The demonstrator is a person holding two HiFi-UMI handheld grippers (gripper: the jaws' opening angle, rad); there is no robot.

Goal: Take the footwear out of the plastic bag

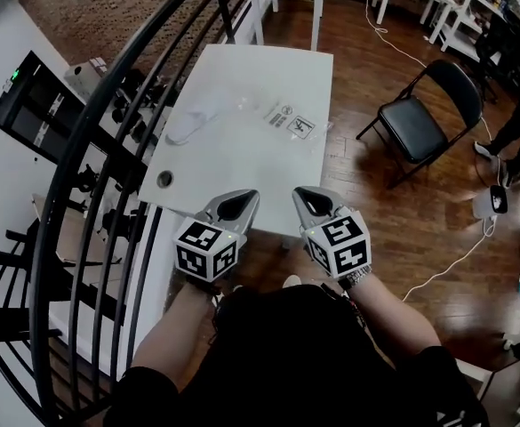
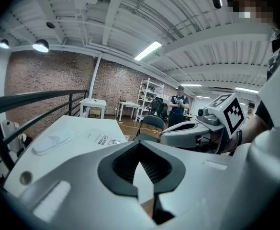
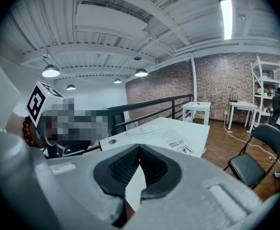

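step: likely done, slipper lies bare just beside bag on worktop, well ahead of both claws | left claw clenched, empty; right claw clenched, empty | next: none needed, unless bag hides another slipper, cannot tell | count: 2 claws, 1 slipper, 1 bag, 1 worktop

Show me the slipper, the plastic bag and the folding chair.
slipper [image 1: 187, 127], head view, middle of its upper.
plastic bag [image 1: 288, 118], head view, its printed patch.
folding chair [image 1: 413, 127], head view, its seat.
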